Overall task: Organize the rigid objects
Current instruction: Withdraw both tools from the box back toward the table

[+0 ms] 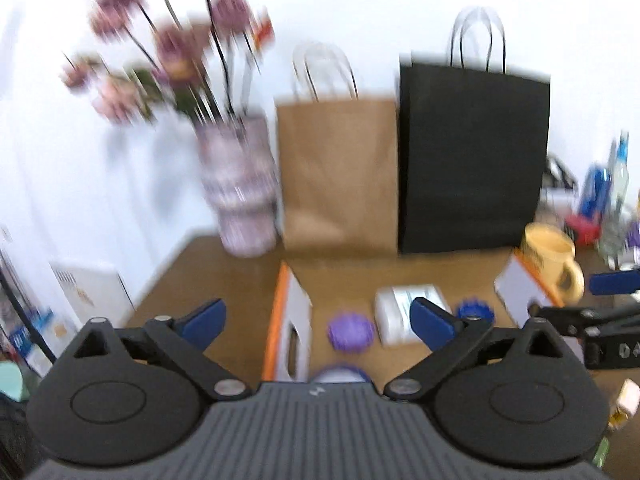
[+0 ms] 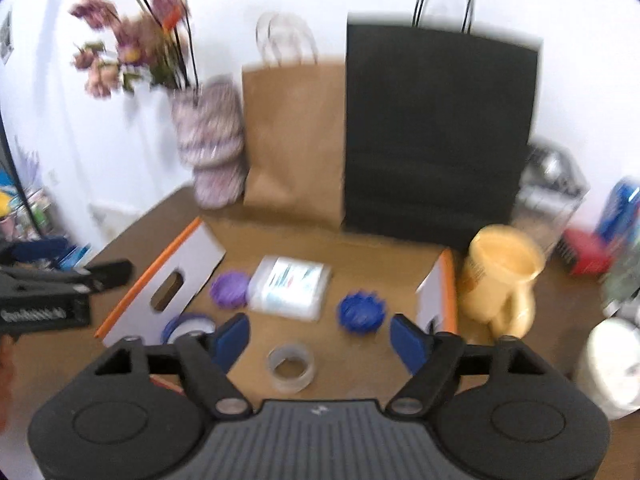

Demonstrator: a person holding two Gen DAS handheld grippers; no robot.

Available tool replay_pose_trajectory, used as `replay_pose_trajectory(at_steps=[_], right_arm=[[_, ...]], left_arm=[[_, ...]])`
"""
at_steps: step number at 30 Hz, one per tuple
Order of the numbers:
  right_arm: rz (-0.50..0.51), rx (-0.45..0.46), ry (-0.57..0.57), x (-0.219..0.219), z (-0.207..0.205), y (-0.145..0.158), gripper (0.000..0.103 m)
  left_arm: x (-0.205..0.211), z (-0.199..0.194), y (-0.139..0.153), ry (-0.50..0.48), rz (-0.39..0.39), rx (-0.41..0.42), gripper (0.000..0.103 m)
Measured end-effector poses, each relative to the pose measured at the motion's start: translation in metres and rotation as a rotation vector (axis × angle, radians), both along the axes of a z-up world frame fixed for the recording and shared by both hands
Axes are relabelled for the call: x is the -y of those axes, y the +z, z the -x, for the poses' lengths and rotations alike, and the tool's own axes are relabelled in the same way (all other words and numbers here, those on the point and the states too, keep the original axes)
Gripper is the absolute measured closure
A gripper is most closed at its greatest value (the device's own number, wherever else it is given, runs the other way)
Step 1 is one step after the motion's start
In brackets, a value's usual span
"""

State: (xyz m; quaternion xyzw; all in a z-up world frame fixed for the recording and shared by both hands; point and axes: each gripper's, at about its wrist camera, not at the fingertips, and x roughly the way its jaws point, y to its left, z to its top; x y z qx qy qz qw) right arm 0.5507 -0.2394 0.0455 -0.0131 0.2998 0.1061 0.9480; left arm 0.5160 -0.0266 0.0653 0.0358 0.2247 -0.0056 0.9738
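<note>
Both tongs, left [image 1: 318,318] and right [image 2: 320,338], are spread wide and empty, so we're between grabs. The tape roll [image 2: 291,367] sits on the counter [image 2: 360,256] under the right one; drop and clamp.

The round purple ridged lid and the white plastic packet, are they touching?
Cannot tell. In the right wrist view the purple lid meets the packet's edge, but blur hides any gap.

Counted two paper bags standing at the back, one brown [image 2: 294,140] and one black [image 2: 436,132]. One vase of flowers [image 2: 210,140], one yellow mug [image 2: 500,280]. Two spiky discs, purple [image 2: 229,290] and blue [image 2: 361,312]. One white packet [image 2: 290,288], one tape roll [image 2: 291,367].
</note>
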Motion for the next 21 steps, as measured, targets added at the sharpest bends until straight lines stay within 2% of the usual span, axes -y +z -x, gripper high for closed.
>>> replay_pose_trajectory(at_steps=[2,5,9,15,21], right_arm=[[-0.009,0.059,-0.026,0.004,0.018,0.001,0.020],[-0.035,0.121,-0.056,0.009,0.042,0.001,0.020],[-0.051,0.183,-0.076,0.012,0.072,-0.004,0.020],[-0.065,0.276,-0.088,0.017,0.123,-0.011,0.020],[-0.064,0.357,-0.087,0.013,0.178,-0.009,0.018]], left_arm=[[-0.003,0.013,0.003,0.016,0.033,0.057,0.000],[-0.004,0.028,0.001,0.023,0.066,0.087,0.000],[-0.004,0.053,-0.006,0.021,0.057,0.124,0.000],[-0.010,0.114,-0.012,0.025,0.014,0.234,0.000],[-0.010,0.175,-0.018,0.027,0.005,0.326,0.000]])
